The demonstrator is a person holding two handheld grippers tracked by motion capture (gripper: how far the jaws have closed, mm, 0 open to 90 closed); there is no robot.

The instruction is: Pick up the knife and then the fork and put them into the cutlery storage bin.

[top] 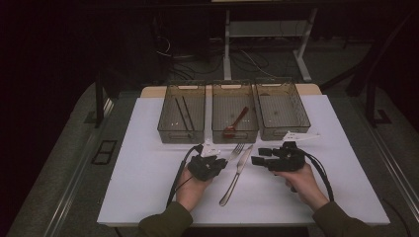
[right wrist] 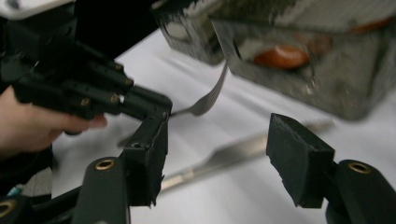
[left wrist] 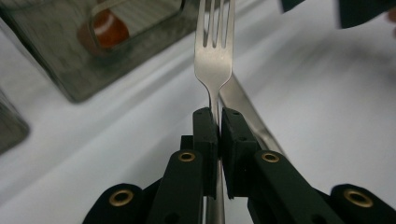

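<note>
Left tongs (left wrist: pixel 218 122) are clamping the fork (left wrist: pixel 215 51) by its neck near the table's (top: pixel 148 173) middle, right tongs (right wrist: pixel 219 154) hanging released over the knife (right wrist: pixel 219 156).

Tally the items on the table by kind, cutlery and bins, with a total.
Bins: 3 (left, middle, right)
Forks: 1
Knives: 1
Spoons: 1, red, in the middle bin
Chopsticks: 2, dark, in the left bin
Total: 8
</note>
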